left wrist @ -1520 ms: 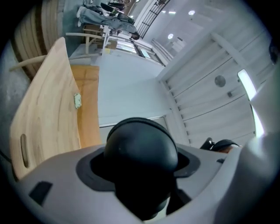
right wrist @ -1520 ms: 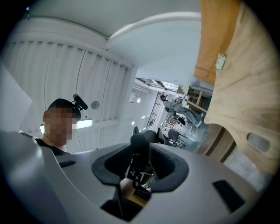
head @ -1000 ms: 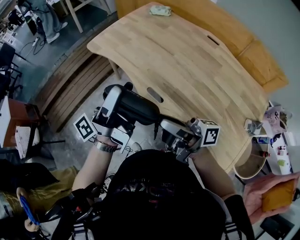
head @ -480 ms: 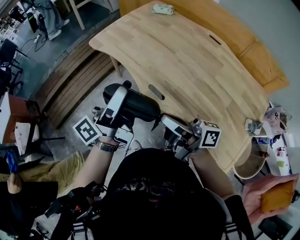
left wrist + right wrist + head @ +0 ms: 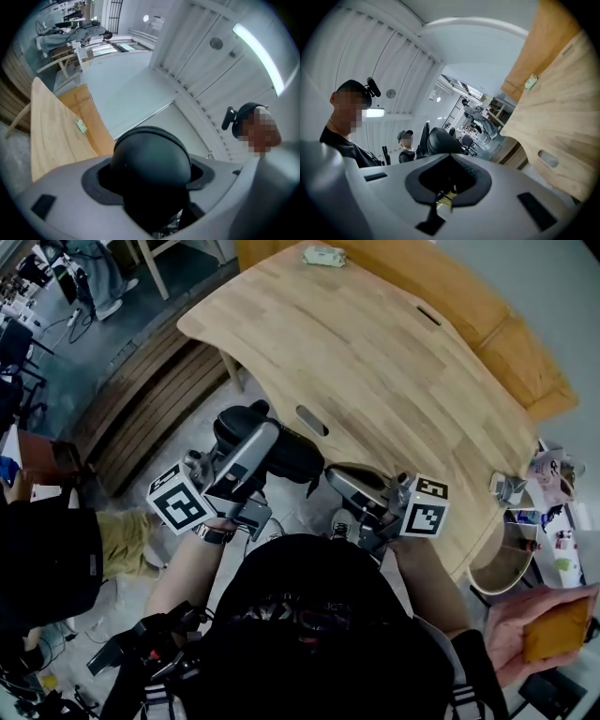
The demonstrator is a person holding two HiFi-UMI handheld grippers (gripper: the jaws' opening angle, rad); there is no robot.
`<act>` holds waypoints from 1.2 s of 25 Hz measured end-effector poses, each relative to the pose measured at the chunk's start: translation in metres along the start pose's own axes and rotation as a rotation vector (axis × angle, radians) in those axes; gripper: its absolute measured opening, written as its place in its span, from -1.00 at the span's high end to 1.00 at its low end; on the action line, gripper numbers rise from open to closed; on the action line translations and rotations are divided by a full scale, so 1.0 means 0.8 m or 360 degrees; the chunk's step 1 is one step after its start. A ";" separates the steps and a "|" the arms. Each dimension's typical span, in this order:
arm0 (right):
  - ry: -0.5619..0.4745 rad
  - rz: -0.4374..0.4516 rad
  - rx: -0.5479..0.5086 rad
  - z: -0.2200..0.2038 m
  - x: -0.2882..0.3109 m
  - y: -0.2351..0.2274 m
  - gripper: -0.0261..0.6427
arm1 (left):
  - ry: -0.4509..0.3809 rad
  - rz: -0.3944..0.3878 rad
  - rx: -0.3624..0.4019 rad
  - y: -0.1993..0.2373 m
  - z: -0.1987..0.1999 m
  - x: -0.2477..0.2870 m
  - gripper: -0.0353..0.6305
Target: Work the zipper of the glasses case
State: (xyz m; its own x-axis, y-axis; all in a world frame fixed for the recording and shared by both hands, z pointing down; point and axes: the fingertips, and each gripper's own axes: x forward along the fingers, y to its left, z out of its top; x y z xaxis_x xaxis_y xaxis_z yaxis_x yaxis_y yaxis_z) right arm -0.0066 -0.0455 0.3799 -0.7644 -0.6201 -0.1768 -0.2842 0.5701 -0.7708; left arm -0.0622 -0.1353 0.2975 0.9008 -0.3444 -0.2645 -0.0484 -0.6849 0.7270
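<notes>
With my left gripper (image 5: 262, 442) spread wide around the black glasses case (image 5: 300, 457), held in the air beside the table (image 5: 394, 362), and my right gripper (image 5: 332, 474) pinched shut on what looks like the zipper pull (image 5: 446, 196), I should pull steadily along the seam.

Right gripper (image 5: 443, 205) fingers closed, small yellowish tab (image 5: 448, 196) pinched between them. Black case (image 5: 440, 140) just beyond. Wood surface (image 5: 562, 117) at right. Two people (image 5: 342, 140) at left.
</notes>
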 end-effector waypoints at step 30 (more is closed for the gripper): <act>-0.0136 0.0175 0.0269 0.001 0.043 0.023 0.88 | 0.0236 0.0220 0.1115 -0.017 -0.029 0.005 -0.17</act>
State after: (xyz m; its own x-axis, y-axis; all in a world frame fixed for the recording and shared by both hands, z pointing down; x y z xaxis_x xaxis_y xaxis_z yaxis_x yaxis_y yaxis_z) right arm -0.0381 -0.0566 0.3590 -0.7313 -0.6068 -0.3113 -0.0953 0.5428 -0.8344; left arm -0.0479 -0.1127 0.3013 0.9131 -0.4008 -0.0749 -0.3860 -0.9088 0.1582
